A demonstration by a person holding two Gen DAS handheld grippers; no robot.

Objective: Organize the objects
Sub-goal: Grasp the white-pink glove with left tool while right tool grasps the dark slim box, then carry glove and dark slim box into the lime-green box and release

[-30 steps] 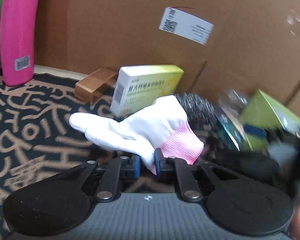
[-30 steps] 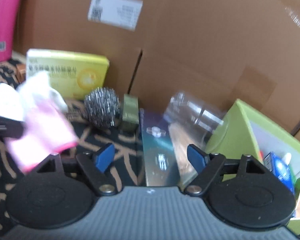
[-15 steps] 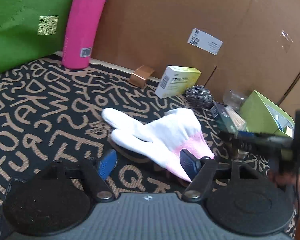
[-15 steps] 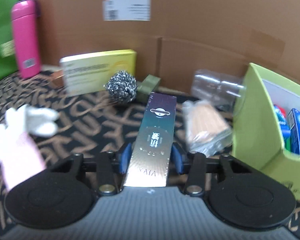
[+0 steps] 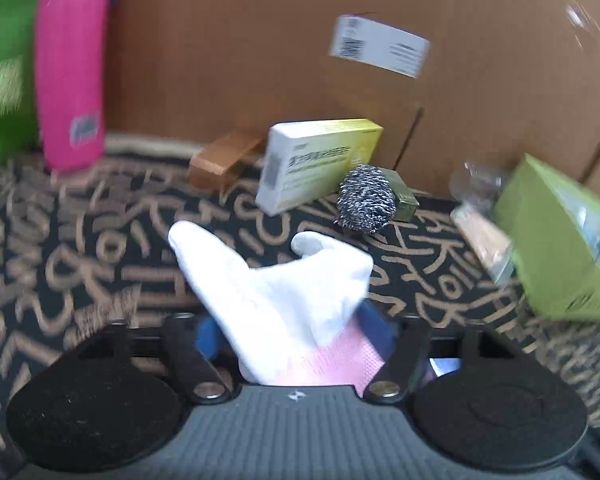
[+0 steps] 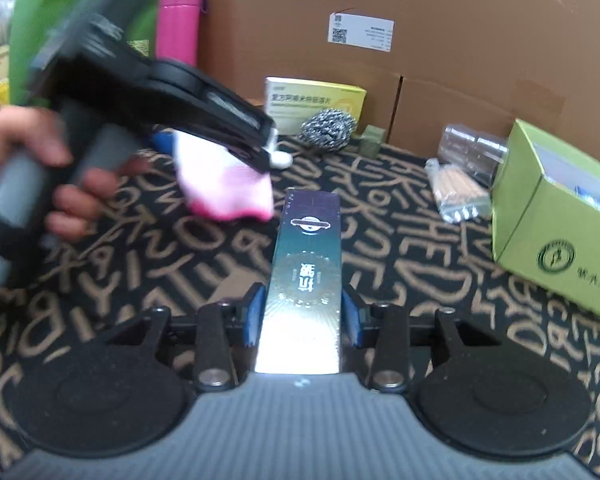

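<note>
Both grippers angled down — L gripper [image 5: 296, 334] probably clamped on glove [image 5: 276, 292], R gripper [image 6: 302, 312] on dark box [image 6: 306, 276].

patterned mat [image 6: 420, 264]; on it steel scourer [image 6: 329, 130], green box [image 6: 556, 216]

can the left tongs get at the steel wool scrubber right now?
Probably not: the left tongs are shut on the white glove, which hangs in front of them. The scrubber itself sits unobstructed on the mat.

Bore a QR code and unreadably small print: white label [image 6: 361, 33] on the far cardboard wall [image 6: 460, 40]. Carried Chinese characters: yellow carton [image 6: 315, 103], dark box [image 6: 306, 276]. Showed a round logo: green box [image 6: 556, 236], right.
</note>
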